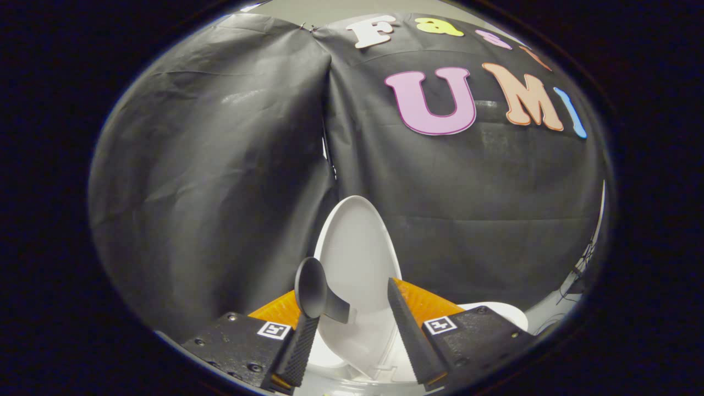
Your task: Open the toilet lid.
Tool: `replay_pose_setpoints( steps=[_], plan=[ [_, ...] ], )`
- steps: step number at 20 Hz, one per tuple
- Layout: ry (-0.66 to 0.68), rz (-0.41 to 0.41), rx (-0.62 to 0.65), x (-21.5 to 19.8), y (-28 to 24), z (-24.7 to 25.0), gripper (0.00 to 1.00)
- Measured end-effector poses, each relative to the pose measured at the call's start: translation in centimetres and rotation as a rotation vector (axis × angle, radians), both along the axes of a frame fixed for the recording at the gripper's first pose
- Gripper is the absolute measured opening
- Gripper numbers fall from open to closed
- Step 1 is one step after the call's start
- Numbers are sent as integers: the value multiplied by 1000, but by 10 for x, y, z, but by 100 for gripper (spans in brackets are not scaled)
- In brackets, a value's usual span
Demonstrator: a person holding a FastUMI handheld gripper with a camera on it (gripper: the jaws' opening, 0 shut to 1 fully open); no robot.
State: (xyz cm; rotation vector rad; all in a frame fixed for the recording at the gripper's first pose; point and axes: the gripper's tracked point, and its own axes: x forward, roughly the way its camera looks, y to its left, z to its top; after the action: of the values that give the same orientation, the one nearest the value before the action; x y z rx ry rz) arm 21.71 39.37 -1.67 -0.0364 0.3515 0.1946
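The white toilet lid point(357, 247) stands raised, nearly upright, just ahead of my fingers and rising beyond them against the black cloth wall. A dark, round lifting handle point(311, 286) juts from the lid's left edge, right at the tip of my left finger point(300, 346). My gripper point(352, 300) is open, its fingers wide apart. The lid's lower part shows in the gap between them, and neither finger presses on it. Part of the white toilet seat and rim point(498, 312) shows under and to the right of the right finger point(410, 330).
The black cloth wall point(220, 181) hangs close behind the toilet and folds into a corner just left of the lid. Some thin cables point(577, 275) hang at the far right, past the cloth's edge.
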Motion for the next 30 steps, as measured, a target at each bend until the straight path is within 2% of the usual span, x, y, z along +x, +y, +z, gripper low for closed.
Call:
replay_pose_setpoints(
  steps=[5, 7, 9, 17, 25, 30],
  plan=[
    [-23, -8, -5, 0, -2, 3, 84],
    [-43, 52, 47, -1, 9, 7, 90],
    [-78, 60, 87, -10, 16, 20, 96],
    [-189, 54, 83, -27, -3, 59, 97],
    [-343, -101, 32, -54, -88, 118, 96],
    [-402, -241, -13, -79, -171, 142, 96]
  ],
)
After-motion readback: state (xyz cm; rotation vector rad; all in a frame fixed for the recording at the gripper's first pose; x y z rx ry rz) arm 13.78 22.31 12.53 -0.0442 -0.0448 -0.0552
